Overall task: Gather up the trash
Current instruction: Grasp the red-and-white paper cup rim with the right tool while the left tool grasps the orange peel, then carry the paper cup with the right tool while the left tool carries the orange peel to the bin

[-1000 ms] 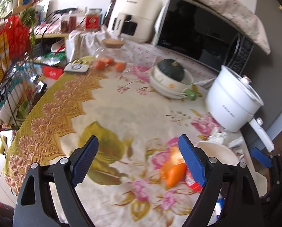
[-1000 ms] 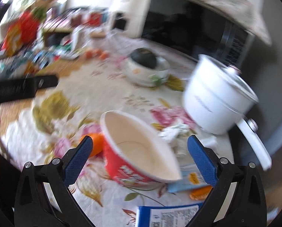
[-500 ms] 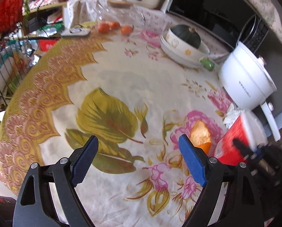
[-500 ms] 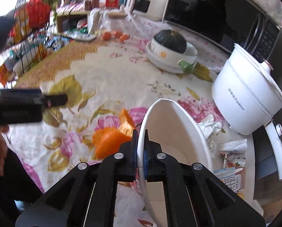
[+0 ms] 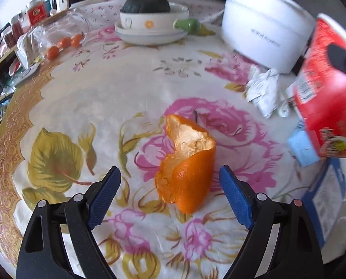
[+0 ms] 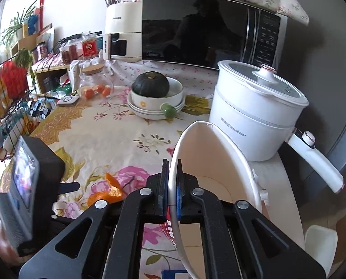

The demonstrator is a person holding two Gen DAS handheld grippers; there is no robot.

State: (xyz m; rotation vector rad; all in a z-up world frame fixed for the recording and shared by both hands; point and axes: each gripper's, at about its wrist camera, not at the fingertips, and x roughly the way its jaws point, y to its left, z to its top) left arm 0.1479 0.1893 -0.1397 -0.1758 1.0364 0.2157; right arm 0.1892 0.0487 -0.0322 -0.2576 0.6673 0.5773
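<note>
Left of the curled orange peel [image 5: 186, 169]: bare floral tablecloth [image 5: 103, 88]. Straddling that peel, left gripper [image 5: 170, 195] spread wide, lined up to pinch. Right of the peel, red paper noodle cup [image 6: 210, 186] tilted mouth-up, wall clamped in right gripper [image 6: 172, 193], ready as a bin.

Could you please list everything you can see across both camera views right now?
orange peel: one, orange, on the tablecloth between the open left fingers
paper cup: one, red outside, white inside, rim clamped in the right gripper
crumpled paper: one clump, white, beside the cooker
electric pot: one, white, lidded, right rear
squash: one, dark green, in stacked white bowls
glass jar: one, clear, holding small orange fruits
microwave: one, black-fronted, at the back
blue packets: two, blue, right edge
tablecloth: one, floral
left gripper: open
right gripper: shut on the cup rim
</note>
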